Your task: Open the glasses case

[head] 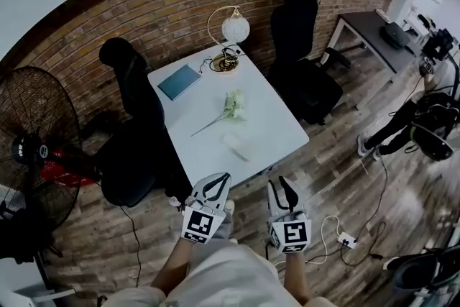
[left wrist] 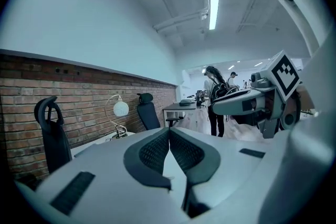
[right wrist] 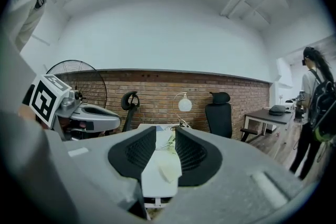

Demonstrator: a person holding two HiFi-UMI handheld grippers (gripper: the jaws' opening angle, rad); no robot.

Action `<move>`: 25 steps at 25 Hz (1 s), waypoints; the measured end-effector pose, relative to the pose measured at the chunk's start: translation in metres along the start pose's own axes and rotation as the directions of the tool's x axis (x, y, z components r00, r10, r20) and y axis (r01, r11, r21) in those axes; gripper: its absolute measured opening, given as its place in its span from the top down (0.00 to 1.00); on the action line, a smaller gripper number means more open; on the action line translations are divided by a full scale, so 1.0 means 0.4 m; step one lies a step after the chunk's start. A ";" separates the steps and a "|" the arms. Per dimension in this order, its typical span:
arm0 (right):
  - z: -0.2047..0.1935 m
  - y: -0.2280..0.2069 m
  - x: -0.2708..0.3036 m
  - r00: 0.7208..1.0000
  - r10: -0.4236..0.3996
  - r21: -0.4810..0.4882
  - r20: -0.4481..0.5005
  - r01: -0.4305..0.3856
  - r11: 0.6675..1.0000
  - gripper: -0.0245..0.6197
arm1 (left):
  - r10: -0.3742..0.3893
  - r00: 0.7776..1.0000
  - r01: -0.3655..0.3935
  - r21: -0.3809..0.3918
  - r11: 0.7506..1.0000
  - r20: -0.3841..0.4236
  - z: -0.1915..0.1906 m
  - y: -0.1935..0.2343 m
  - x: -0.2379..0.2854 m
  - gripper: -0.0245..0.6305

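The glasses case [head: 236, 146], pale and closed, lies flat on the white bench [head: 277, 118] close to its near edge, about midway along that edge. Nothing touches it.

Both tongs are off the bench, over the wooden floor [head: 338, 183] just outside the near edge, and both point toward the bench. The left tongs [head: 221, 180] are pressed together: in the left gripper view their ribbed pads [left wrist: 152, 152] meet at the tips [left wrist: 169, 132] with nothing between them. The right tongs [head: 282, 187] are slightly spread and empty. In the right gripper view the gap [right wrist: 165, 132] frames the bench beyond, with the case [right wrist: 169, 168] showing through it, well apart from the pads.

Behind the case, a pale artificial flower [head: 230, 108] lies near the middle of the bench, its stem slanting toward the left edge. A blue notebook [head: 180, 81] sits by the far left corner. A globe lamp [head: 234, 28] stands at the far edge. Black office chairs stand at the left edge [head: 133, 126] and beyond the far right corner [head: 302, 47]. A large floor fan [head: 32, 140] stands off to the left.
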State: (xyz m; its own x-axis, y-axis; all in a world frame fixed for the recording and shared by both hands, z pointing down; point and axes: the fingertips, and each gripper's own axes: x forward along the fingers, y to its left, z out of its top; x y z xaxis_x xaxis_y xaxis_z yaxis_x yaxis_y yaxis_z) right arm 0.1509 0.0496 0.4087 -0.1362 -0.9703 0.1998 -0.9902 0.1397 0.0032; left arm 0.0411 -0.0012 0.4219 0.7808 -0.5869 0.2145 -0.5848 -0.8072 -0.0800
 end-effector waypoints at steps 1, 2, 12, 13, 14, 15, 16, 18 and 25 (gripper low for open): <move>-0.007 -0.005 0.021 1.000 0.002 -0.002 -0.010 -0.002 1.000 0.78 | -0.004 1.000 0.004 -0.005 1.000 -0.008 -0.012 0.010 0.017 0.95; -0.014 -0.010 0.042 1.000 0.004 -0.004 -0.021 -0.004 1.000 0.78 | -0.008 1.000 0.008 -0.010 1.000 -0.016 -0.024 0.020 0.033 0.95; -0.119 -0.037 0.236 0.987 0.014 -0.021 -0.158 -0.018 1.000 0.78 | -0.043 0.993 0.037 -0.060 0.998 -0.107 -0.147 0.134 0.183 0.95; -0.132 -0.039 0.251 0.985 0.017 -0.018 -0.171 -0.020 1.000 0.78 | -0.047 0.992 0.039 -0.065 0.997 -0.119 -0.160 0.143 0.195 0.95; -0.142 -0.041 0.265 0.983 0.019 -0.012 -0.182 -0.022 1.000 0.78 | -0.051 0.990 0.042 -0.069 0.997 -0.130 -0.173 0.152 0.206 0.95; -0.150 -0.042 0.279 0.981 0.021 -0.005 -0.193 -0.022 1.000 0.78 | -0.056 0.989 0.046 -0.074 0.996 -0.140 -0.185 0.160 0.216 0.95; -0.159 -0.044 0.292 0.979 0.021 0.000 -0.203 -0.021 1.000 0.78 | -0.061 0.987 0.050 -0.079 0.996 -0.149 -0.197 0.167 0.226 0.95; -0.180 -0.052 0.316 0.976 0.015 -0.002 -0.219 -0.016 1.000 0.78 | -0.071 0.984 0.057 -0.089 0.994 -0.163 -0.222 0.183 0.245 0.95; -0.244 -0.065 0.377 0.956 0.013 -0.013 -0.292 -0.017 1.000 0.78 | -0.100 0.974 0.077 -0.118 0.990 -0.203 -0.287 0.222 0.292 0.95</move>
State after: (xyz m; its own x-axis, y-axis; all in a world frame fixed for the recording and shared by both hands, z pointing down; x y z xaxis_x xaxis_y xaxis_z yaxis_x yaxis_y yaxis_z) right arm 0.1591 -0.0813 0.5343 -0.1338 -0.8684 0.4774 -0.9872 0.1588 0.0121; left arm 0.0550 -0.1343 0.5517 0.7740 -0.4784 0.4148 -0.5452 -0.8367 0.0523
